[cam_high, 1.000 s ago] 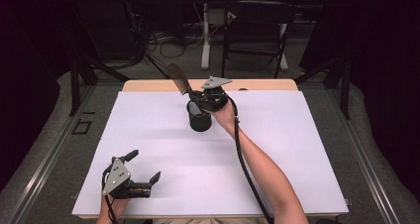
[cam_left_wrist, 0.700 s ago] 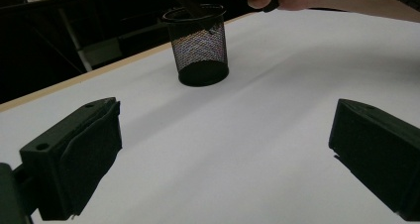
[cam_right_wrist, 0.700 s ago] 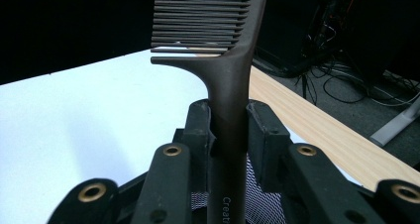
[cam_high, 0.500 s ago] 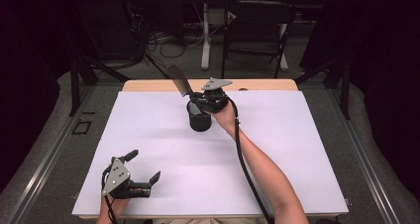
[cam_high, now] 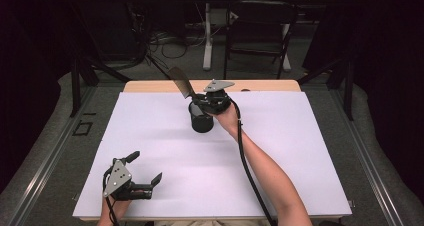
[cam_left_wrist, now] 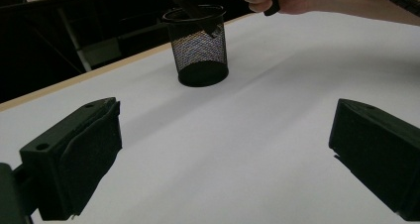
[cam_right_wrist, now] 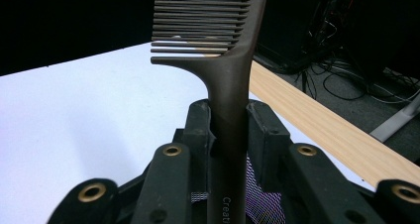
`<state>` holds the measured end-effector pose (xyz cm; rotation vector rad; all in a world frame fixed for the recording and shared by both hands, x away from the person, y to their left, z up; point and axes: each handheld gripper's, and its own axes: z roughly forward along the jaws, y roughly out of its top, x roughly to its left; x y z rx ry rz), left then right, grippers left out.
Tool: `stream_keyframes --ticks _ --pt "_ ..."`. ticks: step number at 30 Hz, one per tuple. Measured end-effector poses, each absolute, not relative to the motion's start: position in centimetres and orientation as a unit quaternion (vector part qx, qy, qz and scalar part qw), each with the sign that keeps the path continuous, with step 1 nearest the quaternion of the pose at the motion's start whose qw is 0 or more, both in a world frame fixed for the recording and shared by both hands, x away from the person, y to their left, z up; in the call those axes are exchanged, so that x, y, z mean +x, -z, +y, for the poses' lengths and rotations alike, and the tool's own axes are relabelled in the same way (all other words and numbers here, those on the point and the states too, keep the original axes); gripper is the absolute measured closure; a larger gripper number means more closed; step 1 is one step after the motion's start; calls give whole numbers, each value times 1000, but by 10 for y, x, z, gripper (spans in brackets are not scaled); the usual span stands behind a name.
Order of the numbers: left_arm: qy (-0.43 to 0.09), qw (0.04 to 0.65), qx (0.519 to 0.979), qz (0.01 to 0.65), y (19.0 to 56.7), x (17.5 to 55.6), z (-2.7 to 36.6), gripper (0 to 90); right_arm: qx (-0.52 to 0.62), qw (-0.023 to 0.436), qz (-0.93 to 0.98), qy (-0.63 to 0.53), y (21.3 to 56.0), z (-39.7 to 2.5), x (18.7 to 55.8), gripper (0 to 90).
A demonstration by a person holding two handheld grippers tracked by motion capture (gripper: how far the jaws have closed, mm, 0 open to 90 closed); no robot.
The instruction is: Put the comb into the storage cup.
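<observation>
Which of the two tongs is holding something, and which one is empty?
The right tongs, over the black mesh cup, clamp a dark comb by its handle. The left tongs, near the table's front edge, are open and empty.

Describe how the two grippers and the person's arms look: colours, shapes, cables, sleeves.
Both the left gripper and the right gripper are black, each with two blocky jaws and a grey three-cornered plate on top. The right gripper view shows brass-coloured rivets on its linkage. A black cable trails along the right forearm. The forearms are bare, with no sleeves in sight.
</observation>
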<state>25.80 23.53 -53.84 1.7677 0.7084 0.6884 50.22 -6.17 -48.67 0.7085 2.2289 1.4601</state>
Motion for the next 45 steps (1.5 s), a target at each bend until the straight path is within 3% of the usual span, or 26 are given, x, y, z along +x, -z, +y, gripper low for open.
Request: stream_keyframes --ticks 39,42,45 --pt "-291 530 739 296 538 257 236 0 252 192 807 -498 495 -62 500 717" --pt "-292 530 739 296 538 257 236 0 257 190 808 -494 496 -62 500 657" --pt "-293 530 739 295 537 256 236 0 263 189 810 -489 492 -64 498 530"
